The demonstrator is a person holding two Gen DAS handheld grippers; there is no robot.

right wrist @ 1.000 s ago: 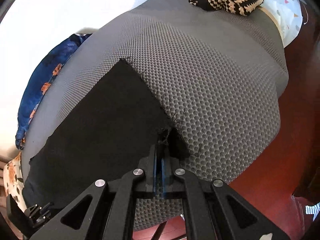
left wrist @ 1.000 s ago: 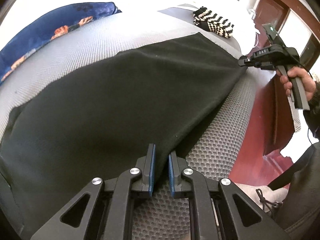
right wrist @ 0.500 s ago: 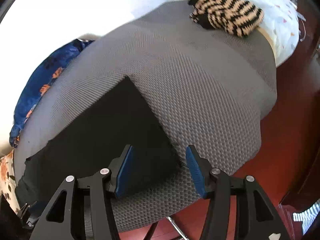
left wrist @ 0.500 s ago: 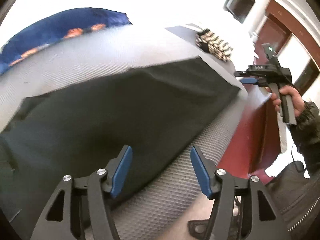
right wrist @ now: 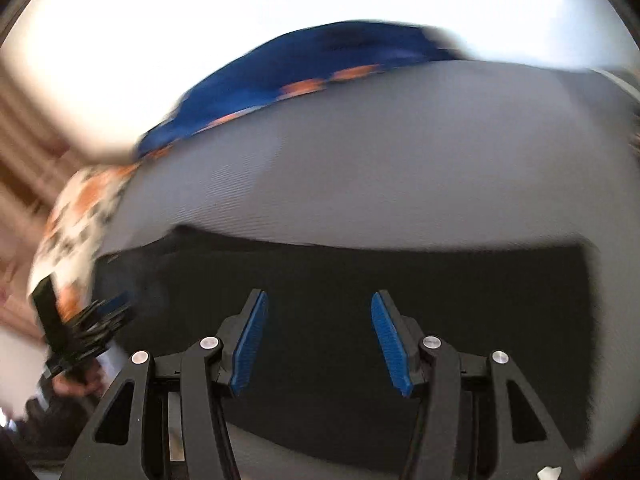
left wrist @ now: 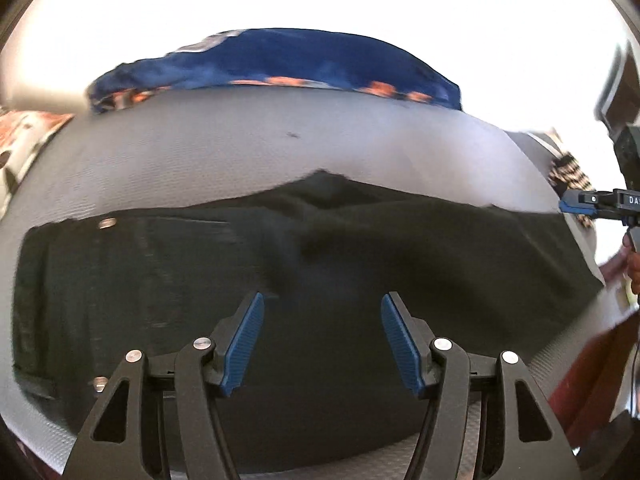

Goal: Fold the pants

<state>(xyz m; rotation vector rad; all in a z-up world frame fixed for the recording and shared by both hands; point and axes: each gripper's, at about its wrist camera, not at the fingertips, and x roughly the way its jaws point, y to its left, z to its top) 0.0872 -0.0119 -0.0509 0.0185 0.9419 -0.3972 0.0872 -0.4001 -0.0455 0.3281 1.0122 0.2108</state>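
Note:
Black pants (left wrist: 320, 272) lie spread flat across the grey mesh-covered bed (left wrist: 280, 152), waistband and buttons at the left of the left wrist view. My left gripper (left wrist: 322, 320) hovers above them, open, with nothing between its blue pads. In the blurred right wrist view the pants (right wrist: 440, 300) fill the lower half, and my right gripper (right wrist: 320, 320) stands open over them, holding nothing. The right gripper (left wrist: 588, 204) also shows at the right edge of the left wrist view; the left gripper (right wrist: 92, 324) shows at the left of the right wrist view, held by a hand.
A blue blanket with orange print (left wrist: 280, 64) lies along the bed's far side. A black-and-cream striped knit (left wrist: 568, 176) sits at the right end. Red-brown floor (left wrist: 580, 364) shows past the bed's near right edge. A white, orange-spotted cloth (right wrist: 80, 216) lies at the left.
Both grippers let go of the pants' near edge and opened. Both then swung up and turned, so each now looks square across the bed with the pants lying flat.

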